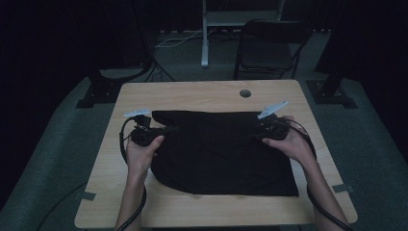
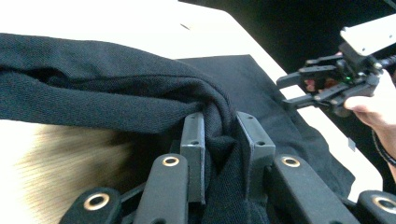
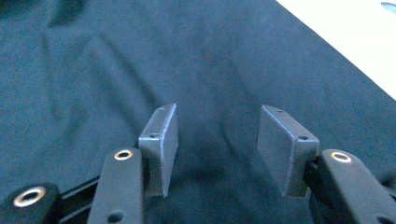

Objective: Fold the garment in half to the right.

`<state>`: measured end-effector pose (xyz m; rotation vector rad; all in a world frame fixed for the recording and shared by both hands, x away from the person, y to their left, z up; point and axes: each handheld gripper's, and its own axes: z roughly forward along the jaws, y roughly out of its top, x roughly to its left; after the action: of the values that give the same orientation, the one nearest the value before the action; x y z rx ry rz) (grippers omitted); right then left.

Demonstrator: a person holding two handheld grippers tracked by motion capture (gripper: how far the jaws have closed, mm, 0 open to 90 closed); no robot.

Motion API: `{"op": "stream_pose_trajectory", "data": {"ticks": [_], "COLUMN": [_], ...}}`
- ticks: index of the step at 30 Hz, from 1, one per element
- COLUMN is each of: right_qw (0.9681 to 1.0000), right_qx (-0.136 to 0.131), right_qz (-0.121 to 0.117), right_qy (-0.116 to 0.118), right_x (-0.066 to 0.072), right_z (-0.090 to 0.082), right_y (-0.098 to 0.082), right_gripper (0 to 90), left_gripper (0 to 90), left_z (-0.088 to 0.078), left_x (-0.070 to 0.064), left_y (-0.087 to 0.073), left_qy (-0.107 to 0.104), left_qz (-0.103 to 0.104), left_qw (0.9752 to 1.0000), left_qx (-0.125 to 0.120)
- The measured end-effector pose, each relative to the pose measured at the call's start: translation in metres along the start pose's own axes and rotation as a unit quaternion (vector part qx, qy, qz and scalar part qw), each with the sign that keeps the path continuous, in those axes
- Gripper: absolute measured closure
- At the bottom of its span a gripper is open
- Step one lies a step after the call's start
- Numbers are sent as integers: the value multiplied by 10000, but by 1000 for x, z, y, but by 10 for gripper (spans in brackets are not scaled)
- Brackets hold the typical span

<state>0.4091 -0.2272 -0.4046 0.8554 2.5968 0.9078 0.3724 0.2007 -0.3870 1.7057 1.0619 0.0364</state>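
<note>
Now black cloth (image 2: pixel 140 98) inside left claw (image 2: pixel 222 135)

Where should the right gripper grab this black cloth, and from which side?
Take the black cloth at its far right corner, coming in from the right edge with the right gripper. That mirrors the left gripper, already clamped on the bunched far left corner.

Left gripper view: cloth (image 2: pixel 116 93) bunches over the table (image 2: pixel 60 158), which is blurry; the other hand (image 2: pixel 378 105) is cut off at the edge.
</note>
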Motion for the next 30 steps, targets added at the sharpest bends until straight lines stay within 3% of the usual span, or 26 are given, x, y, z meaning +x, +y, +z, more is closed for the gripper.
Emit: {"op": "stream_pose_trajectory", "data": {"ticks": [7, 14, 19, 23, 30], "right_qw": [9996, 9981, 9991, 9995, 9993], "right_qx": [266, 574, 412, 65, -117], "right_qz": [-119, -144, 44, 249, 274], "right_qy": [-61, -143, 44, 200, 218], "right_x": [-1, -8, -12, -15, -10], "right_z": [-20, -8, -5, -5, -3], "right_y": [-29, -48, -54, -64, -65], "right_gripper": [422, 408, 432, 446, 449], "left_gripper": [760, 760, 760, 762, 768], "left_z": [0, 1, 0, -1, -3], "left_x": [0, 0, 1, 2, 1], "left_y": [-1, -1, -1, -2, 1], "left_qy": [1, -34, -47, -91, -156], "left_qz": [0, -8, -32, -59, -40], "left_qw": [10000, 10000, 10000, 9999, 9998], "left_qx": [3, -6, -21, -48, -72]}}
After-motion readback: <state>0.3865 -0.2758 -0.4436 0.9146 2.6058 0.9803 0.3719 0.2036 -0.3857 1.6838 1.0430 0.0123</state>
